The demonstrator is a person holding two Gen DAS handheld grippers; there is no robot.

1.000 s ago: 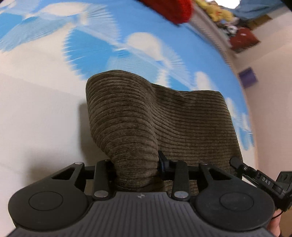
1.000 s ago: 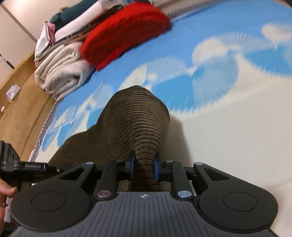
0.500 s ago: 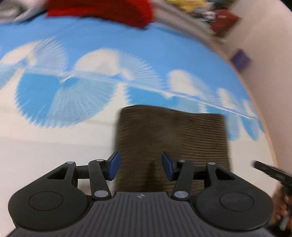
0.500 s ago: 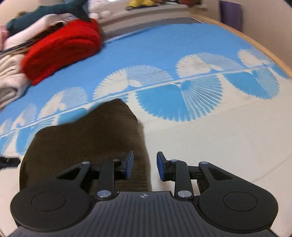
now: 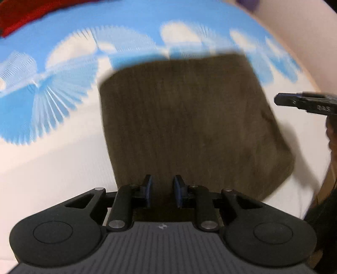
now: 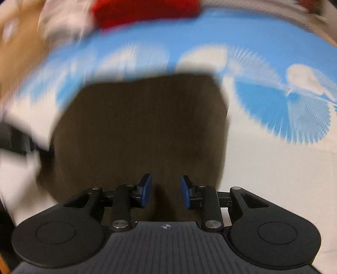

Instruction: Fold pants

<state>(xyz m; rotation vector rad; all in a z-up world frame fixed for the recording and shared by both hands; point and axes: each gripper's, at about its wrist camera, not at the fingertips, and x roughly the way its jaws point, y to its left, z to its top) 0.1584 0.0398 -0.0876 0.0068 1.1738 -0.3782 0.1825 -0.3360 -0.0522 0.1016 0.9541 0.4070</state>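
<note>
1. The left gripper (image 5: 162, 190) hangs above the near edge of the folded brown pants (image 5: 189, 122). Its blue-padded jaws stand a small way apart and have just been closing, with nothing pinched between them.
2. The right gripper (image 6: 166, 194) hangs over the same pants (image 6: 143, 130), its jaws apart and just been opening, also holding nothing.
3. A second ago each gripper was clamped on a raised hump of the corduroy; now both have let go and the cloth lies flat as a squarish bundle.
4. The pants rest on a bed sheet (image 5: 52, 164) that is white near the grippers and blue with white fan shapes farther off.
5. In the left view the other gripper's black arm (image 5: 305, 103) juts in from the right edge, just beside the bundle's right side.
6. A red garment (image 6: 145, 10) lies at the far end of the sheet, well apart from the pants; both views are smeared by motion, so its details cannot be told.
7. Nothing lies between either gripper and the pants.
</note>
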